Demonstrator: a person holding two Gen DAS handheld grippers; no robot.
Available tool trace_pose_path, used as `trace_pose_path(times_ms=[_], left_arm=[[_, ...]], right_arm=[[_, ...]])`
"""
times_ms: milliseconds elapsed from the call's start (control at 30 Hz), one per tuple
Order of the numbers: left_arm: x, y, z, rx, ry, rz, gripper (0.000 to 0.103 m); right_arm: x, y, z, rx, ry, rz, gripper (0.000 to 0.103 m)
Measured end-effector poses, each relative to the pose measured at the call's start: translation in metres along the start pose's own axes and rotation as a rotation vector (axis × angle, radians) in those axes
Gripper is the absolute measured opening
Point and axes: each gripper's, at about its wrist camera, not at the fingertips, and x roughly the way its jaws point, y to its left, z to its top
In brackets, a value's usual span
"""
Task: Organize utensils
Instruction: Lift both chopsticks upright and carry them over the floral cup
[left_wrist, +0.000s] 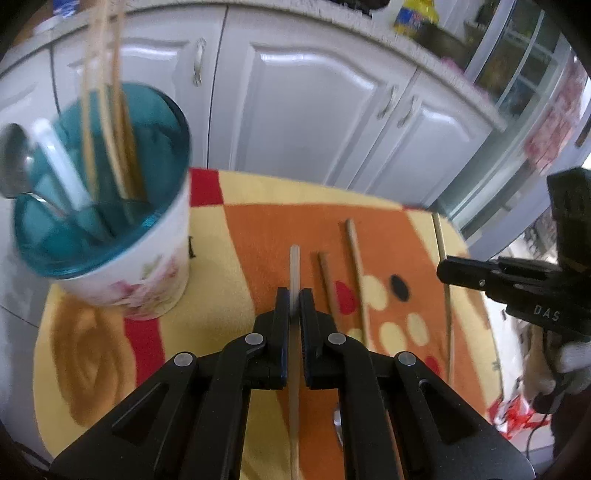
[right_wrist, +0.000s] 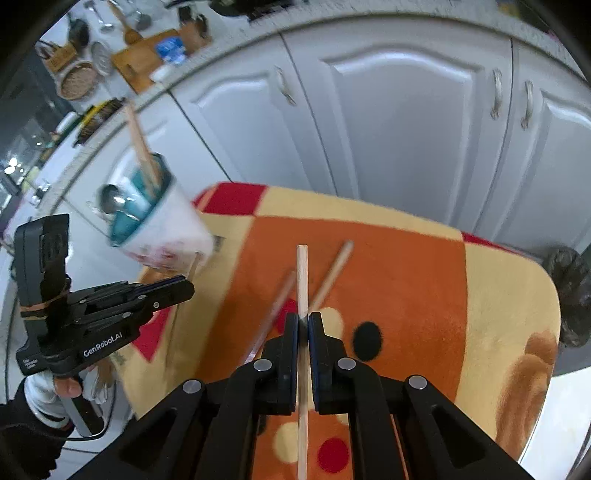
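A white floral cup with a teal inside stands at the left of the patterned cloth. It holds wooden chopsticks, a metal spoon and a white utensil. My left gripper is shut on a pale chopstick. Two brown chopsticks lie on the cloth just right of it. My right gripper is shut on a light wooden chopstick, above two blurred chopsticks on the cloth. The cup is far left there.
White cabinet doors run behind the table, under a cluttered counter. A black bag sits past the table's right edge, a red bag on the floor. A gloved hand carries the left gripper.
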Motion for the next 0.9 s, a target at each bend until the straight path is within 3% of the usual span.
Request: trace_pose_path(times_ms=[433, 900], left_arm=[[-0.077, -0.006, -0.024, -0.018, -0.124, -0.044, 0.004], [-0.16, 0.024, -0.04, -0.072, -0.227, -0.052, 0.004]], right_arm=[[-0.042, 0.05, -0.004, -0.09, -0.095, 0.043, 0.005], [-0.067, 0.084, 0.004, -0.162, -0.157, 0.088, 0.005]])
